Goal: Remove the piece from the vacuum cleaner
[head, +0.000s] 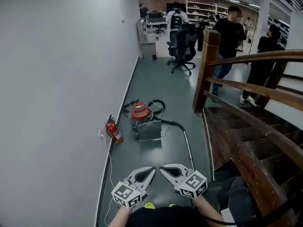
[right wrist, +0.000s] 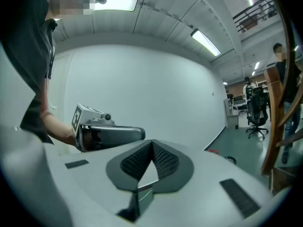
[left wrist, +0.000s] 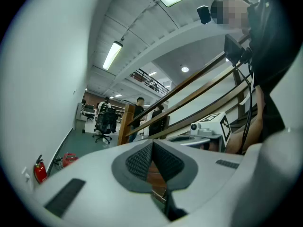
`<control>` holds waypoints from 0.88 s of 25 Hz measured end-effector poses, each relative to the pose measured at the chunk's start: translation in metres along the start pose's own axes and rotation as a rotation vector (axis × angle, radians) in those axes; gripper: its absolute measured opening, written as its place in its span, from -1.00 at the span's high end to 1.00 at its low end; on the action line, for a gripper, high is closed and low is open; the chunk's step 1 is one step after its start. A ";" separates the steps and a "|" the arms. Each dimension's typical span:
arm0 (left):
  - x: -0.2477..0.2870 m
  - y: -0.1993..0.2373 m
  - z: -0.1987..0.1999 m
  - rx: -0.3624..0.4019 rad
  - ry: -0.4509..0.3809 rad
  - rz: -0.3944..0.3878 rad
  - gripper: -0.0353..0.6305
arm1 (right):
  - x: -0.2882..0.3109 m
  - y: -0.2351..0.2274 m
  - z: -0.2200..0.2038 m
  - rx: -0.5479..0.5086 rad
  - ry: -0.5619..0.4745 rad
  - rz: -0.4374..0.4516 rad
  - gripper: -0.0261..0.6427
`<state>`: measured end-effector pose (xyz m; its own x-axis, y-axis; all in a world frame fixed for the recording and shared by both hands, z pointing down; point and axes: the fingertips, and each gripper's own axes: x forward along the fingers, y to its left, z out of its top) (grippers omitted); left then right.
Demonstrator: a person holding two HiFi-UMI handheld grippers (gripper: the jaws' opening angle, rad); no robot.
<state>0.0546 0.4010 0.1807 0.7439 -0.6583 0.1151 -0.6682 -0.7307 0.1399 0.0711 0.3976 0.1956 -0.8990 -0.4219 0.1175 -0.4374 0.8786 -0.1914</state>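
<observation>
Zero progress logged; stood well apart from vacuum cleaner [head: 138, 111], removal not begun. Held left hand-held gripper [head: 152, 170] and right hand-held gripper [head: 162, 169] pressed together, empty.

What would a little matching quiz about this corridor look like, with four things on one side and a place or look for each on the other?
Things:
1. vacuum cleaner
2. fire extinguisher
3. black office chair
4. wooden handrail

Descriptions:
A. farthest away, at the corridor's end
B. red, standing right against the wall
C. running above the stairs, at the right
D. red-topped, out on the floor with a hose attached

Pairs: 1-D, 2-B, 3-A, 4-C.
</observation>
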 end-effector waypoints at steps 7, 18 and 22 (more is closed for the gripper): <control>-0.005 0.001 0.000 -0.003 0.000 0.000 0.87 | 0.006 0.004 0.001 -0.006 0.017 0.005 0.88; -0.015 0.006 0.001 -0.002 -0.006 0.007 0.87 | 0.013 0.011 0.003 -0.012 0.018 0.003 0.88; -0.017 0.006 0.003 0.007 -0.013 0.000 0.87 | 0.017 0.015 0.002 -0.032 0.031 0.004 0.88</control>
<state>0.0378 0.4070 0.1766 0.7438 -0.6606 0.1018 -0.6683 -0.7319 0.1332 0.0493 0.4032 0.1929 -0.8992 -0.4118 0.1476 -0.4326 0.8872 -0.1604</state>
